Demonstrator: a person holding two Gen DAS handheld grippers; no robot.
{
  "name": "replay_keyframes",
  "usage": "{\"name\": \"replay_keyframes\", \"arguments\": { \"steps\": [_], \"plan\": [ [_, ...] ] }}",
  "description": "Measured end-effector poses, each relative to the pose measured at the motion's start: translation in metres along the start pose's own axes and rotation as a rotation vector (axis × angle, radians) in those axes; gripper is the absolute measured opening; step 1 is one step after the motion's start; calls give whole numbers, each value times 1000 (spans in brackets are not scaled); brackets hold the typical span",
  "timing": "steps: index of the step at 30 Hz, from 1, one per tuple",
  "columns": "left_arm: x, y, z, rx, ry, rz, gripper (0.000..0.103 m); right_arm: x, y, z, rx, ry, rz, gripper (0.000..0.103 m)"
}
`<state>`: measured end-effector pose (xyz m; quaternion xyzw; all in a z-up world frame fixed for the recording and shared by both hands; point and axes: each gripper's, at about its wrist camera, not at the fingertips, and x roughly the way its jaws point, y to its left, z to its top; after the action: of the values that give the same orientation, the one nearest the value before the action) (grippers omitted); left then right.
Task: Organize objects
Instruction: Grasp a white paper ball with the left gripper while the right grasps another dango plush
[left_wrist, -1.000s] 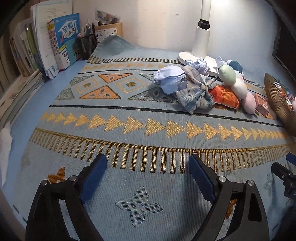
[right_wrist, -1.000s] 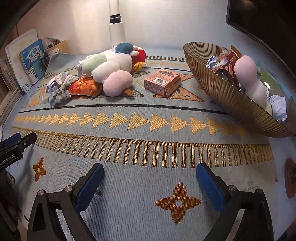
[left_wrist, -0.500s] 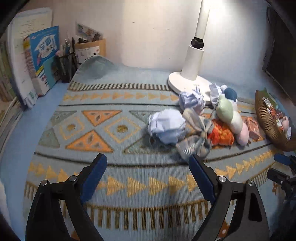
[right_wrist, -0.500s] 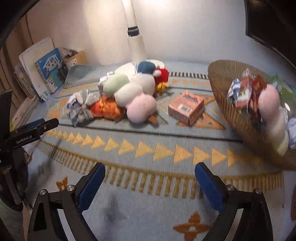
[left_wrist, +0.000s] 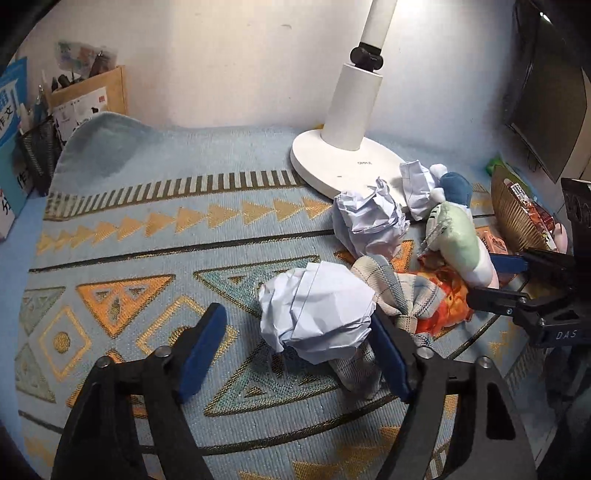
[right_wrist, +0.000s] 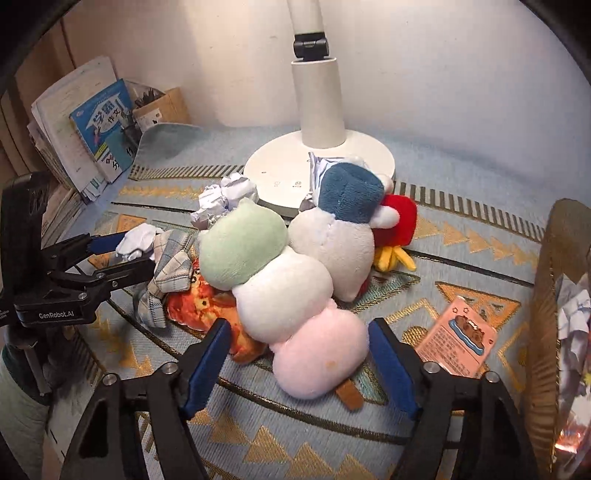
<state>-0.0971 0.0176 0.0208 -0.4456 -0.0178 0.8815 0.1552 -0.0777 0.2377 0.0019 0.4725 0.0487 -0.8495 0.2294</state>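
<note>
Grippers have both closed in on the pile over the last second, from well back above the bare rug to right at the clutter. The left gripper (left_wrist: 295, 350) now has its fingers spread on either side of a crumpled paper ball (left_wrist: 316, 317), the right-hand pad touching or almost touching it; nothing is pinched yet. The right gripper (right_wrist: 295, 365), fingers likewise spread, brackets the pink end of the pastel plush (right_wrist: 291, 306). By the look of it, each is set for a pick, with the ribbed basket (right_wrist: 543, 302) at the far right, already holding items, as the likely destination.

Room is tight. The paper ball leans on the plaid bow (left_wrist: 391, 291), which could get caught in the grasp. The plush lies on an orange toy (right_wrist: 201, 308) and against the blue-capped plush (right_wrist: 332, 236). A pink box (right_wrist: 458, 339) sits between plush and basket. The lamp base (left_wrist: 343, 166) blocks the back, while the rug (left_wrist: 129, 229) to the left lies open.
</note>
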Motion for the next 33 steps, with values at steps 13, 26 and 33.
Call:
{"name": "replay_keyframes", "arguments": {
  "steps": [13, 26, 33],
  "plan": [
    [-89, 2, -43, -132, -153, 129, 44, -91, 0, -52, 154, -46, 17, 59],
    [-95, -36, -117, -176, -162, 235, 47, -92, 12, -125, 230, 54, 88, 83],
    [-88, -48, -117, -119, -134, 275, 47, -77, 13, -129, 41, 20, -8, 86]
  ]
}}
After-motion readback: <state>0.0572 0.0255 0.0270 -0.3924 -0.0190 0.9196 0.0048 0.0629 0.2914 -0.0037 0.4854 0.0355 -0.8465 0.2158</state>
